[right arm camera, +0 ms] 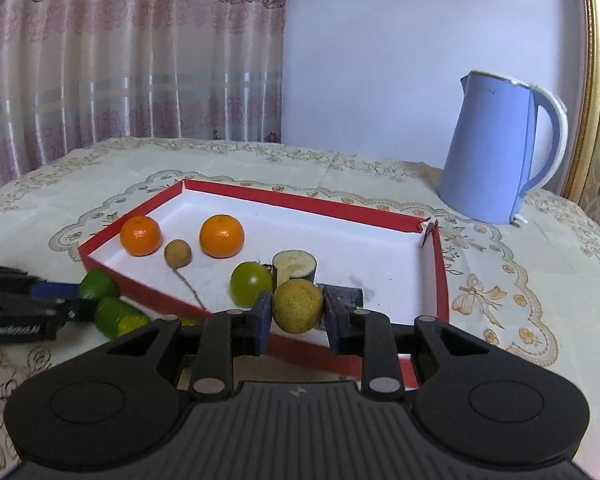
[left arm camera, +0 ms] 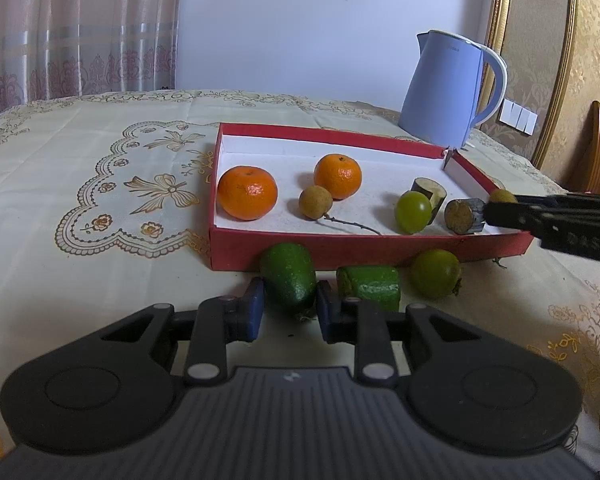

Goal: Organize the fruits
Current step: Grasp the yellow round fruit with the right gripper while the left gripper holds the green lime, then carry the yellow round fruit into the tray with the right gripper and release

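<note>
- right gripper point(right arm camera: 297, 307) was pinching a small round yellow-brown fruit point(right arm camera: 297, 306), looked like a longan; both blue pads pressed on its sides; it was held just above the near right part of the red tray point(right arm camera: 440, 276)
- left gripper point(left arm camera: 290, 308) was clamped on a dark green avocado point(left arm camera: 288, 274) sitting on the tablecloth point(left arm camera: 80, 208) right against the tray's near wall; jaws snug on both sides of it
- just right of the avocado: a chunky green cut piece point(left arm camera: 369, 287), then a round green fruit point(left arm camera: 436, 279), both outside the tray on the cloth
- inside the tray: two mandarins point(left arm camera: 247, 192) point(left arm camera: 337, 176) toward the left, a longan with a long stem point(left arm camera: 315, 201) between them, a green grape-ish fruit point(left arm camera: 413, 212), and two dark-skinned cut chunks point(left arm camera: 430, 192) point(left arm camera: 462, 215) beside it
- blue electric kettle point(right arm camera: 496, 148) stood behind the tray's far right corner, well apart from the fruit
</note>
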The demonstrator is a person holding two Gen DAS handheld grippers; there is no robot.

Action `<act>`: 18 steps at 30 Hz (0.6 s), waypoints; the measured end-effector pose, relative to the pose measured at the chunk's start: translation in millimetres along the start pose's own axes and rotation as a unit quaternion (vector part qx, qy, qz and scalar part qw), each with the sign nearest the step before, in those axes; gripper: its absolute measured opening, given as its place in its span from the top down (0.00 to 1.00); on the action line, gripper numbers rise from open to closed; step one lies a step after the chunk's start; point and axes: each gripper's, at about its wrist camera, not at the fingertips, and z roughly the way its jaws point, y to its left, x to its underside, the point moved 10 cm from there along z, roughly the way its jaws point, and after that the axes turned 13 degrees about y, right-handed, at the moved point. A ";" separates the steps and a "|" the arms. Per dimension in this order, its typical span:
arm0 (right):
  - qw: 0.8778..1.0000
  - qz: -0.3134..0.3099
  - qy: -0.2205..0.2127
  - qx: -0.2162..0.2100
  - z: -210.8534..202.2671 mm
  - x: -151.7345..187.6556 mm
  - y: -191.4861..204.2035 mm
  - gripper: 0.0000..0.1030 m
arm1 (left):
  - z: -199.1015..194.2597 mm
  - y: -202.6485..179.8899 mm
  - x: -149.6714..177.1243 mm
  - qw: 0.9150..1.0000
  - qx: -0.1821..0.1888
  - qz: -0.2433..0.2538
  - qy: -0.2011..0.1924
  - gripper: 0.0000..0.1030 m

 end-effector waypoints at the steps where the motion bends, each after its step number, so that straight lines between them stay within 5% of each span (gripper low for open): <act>1: 1.000 0.000 0.007 -0.002 4.6 -1.3 0.2 0.74 | 0.1 -0.3 0.2 1.000 0.000 0.000 0.000 0.76; 18: 0.998 -0.029 0.029 0.055 46.6 -26.7 1.0 0.74 | -0.1 -0.2 0.2 1.000 0.001 0.000 0.000 0.76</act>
